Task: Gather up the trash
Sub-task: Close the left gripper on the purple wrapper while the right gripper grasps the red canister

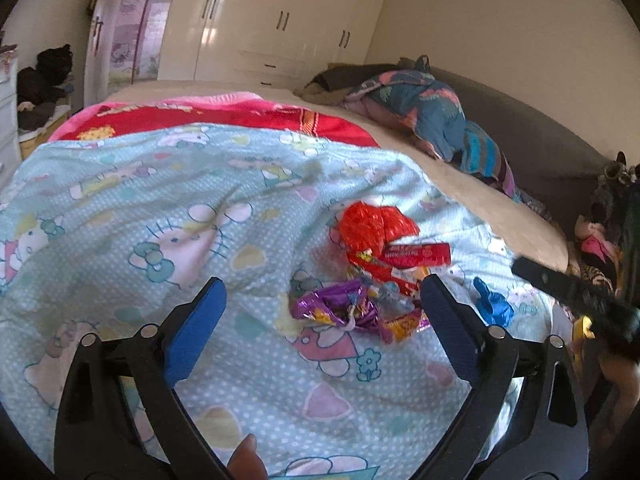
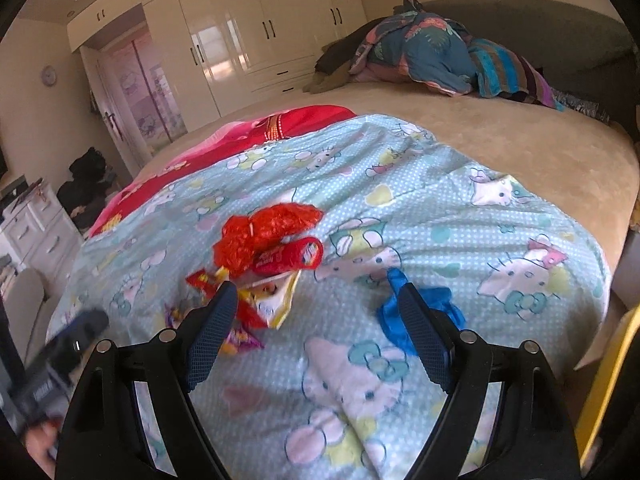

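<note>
A pile of trash lies on a light-blue Hello Kitty blanket (image 1: 168, 184) on a bed. It holds a crumpled red foil wrapper (image 1: 372, 228), a red snack wrapper (image 1: 416, 256), a purple wrapper (image 1: 340, 308) and a blue piece (image 1: 494, 306). My left gripper (image 1: 322, 308) is open above the blanket, the purple wrapper between its blue pads. In the right wrist view my right gripper (image 2: 314, 312) is open; the red foil (image 2: 264, 232), a white and yellow wrapper (image 2: 276, 300) and the blue piece (image 2: 438, 304) lie just beyond its fingers.
A red and pink blanket (image 1: 224, 118) lies behind the blue one. Folded bedding (image 2: 428, 52) is heaped by the grey headboard (image 2: 520, 16). White wardrobes (image 2: 248, 40) line the far wall. A white dresser (image 2: 36, 228) stands left. A yellow object (image 2: 608, 380) is at the right bedside.
</note>
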A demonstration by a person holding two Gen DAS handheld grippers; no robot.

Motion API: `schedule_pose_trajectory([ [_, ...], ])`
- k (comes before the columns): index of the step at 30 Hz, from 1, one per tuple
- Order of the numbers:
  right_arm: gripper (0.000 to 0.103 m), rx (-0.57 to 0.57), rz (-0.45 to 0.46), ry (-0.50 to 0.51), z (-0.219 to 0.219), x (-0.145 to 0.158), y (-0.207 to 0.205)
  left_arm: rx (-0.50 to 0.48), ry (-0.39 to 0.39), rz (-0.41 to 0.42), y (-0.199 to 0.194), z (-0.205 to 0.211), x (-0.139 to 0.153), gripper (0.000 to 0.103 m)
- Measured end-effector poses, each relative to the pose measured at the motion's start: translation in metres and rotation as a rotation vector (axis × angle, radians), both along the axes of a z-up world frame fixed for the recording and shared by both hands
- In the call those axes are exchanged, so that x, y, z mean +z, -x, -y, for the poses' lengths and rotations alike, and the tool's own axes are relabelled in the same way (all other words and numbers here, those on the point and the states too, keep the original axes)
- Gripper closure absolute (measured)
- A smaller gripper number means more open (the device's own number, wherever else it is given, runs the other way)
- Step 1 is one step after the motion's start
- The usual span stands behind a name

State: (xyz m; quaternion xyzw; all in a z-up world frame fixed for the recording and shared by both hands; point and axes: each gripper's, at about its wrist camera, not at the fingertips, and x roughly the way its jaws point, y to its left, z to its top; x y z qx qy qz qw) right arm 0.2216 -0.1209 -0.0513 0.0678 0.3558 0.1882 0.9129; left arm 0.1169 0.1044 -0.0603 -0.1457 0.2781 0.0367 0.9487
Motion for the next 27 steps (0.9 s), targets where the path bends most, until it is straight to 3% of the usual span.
schedule_pose_trajectory([
  [14, 0.024, 0.036, -0.097, -0.033, -0.031, -0.029, -0.052, -0.023, 0.07, -0.076, -0.027, -0.002, -0.026, 0.023],
  [18, 0.023, 0.04, -0.105, -0.036, -0.037, -0.033, -0.06, -0.01, 0.137, -0.107, -0.037, -0.006, -0.037, 0.028],
  [27, 0.023, 0.018, -0.149, -0.083, -0.043, -0.044, -0.076, 0.007, 0.271, -0.185, -0.055, -0.012, -0.062, 0.028],
])
